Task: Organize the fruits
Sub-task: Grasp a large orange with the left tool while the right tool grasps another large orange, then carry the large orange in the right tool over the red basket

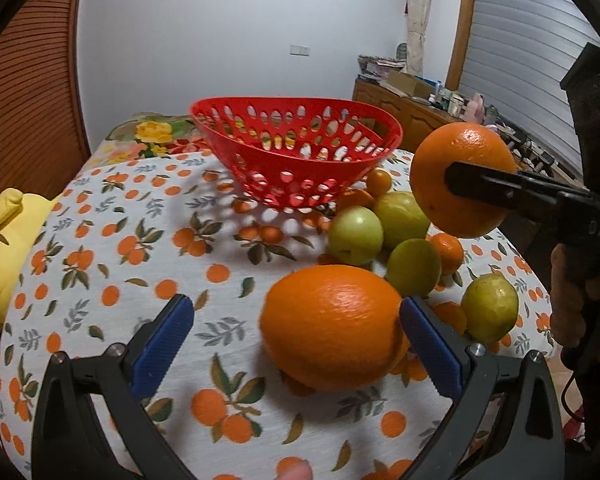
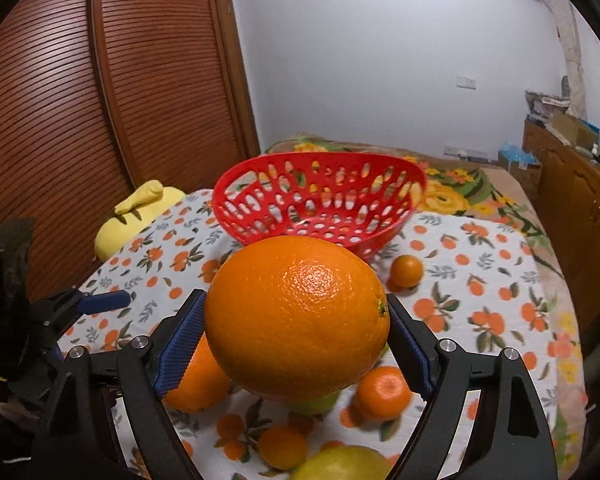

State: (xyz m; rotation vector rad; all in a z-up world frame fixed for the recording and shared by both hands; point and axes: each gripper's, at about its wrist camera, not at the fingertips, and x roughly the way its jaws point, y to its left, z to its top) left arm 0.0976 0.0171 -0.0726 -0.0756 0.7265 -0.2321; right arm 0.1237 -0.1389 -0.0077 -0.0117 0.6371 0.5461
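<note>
While two large oranges dominate the scene, one (image 2: 296, 316) is pinched between the blue pads of the right gripper (image 2: 296, 332), lifted clear of the table. The second large orange (image 1: 332, 326) rests on the orange-print tablecloth (image 1: 140, 240) between the spread jaws of the left gripper (image 1: 296, 344); its right pad sits right at the peel, its left pad (image 1: 164, 344) well apart, gripping nothing. A red perforated basket (image 1: 300, 152) stands beyond both, with no fruit visible inside. Just beside the basket's near right side sit three green fruits (image 1: 356, 234), a yellow-green one (image 1: 488, 306) and at least three small mandarins (image 1: 379, 181), clustered loosely. At the table's left edge lies a yellow soft toy (image 1: 4, 240).
</note>
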